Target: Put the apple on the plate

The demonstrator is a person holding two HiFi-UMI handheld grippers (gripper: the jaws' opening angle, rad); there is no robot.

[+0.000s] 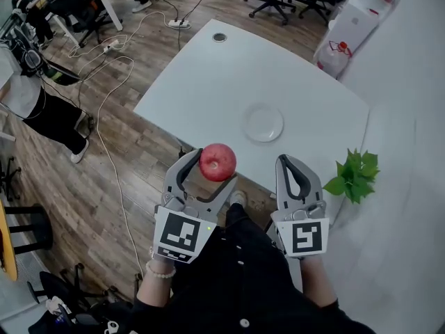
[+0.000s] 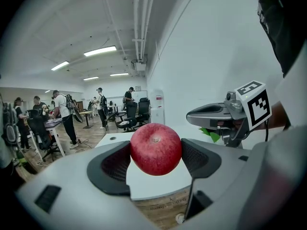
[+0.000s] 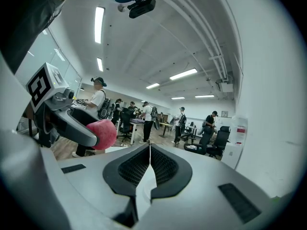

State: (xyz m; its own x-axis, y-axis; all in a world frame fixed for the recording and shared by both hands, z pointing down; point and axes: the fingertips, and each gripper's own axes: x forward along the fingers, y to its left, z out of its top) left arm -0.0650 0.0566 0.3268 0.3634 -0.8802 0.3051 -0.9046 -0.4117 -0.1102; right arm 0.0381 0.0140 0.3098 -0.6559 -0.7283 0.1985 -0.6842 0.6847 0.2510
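Above the floor, short of the tabletop (image 1: pixel 208 82), left tongs (image 2: pixel 156 158) pinch the apple (image 2: pixel 156 149); right tongs (image 3: pixel 149 163) are pressed together, empty. Only the head view shows the plate (image 1: pixel 263 123).

Red apple (image 1: pixel 217 162) clamped in left gripper (image 1: pixel 215 167), pale plate (image 1: pixel 263 123) on table (image 1: pixel 208 82)

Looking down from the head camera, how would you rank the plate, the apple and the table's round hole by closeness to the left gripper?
1. Apple: held in the left gripper.
2. Plate: on the table, ahead and to the right.
3. Round hole: near the table's far edge.
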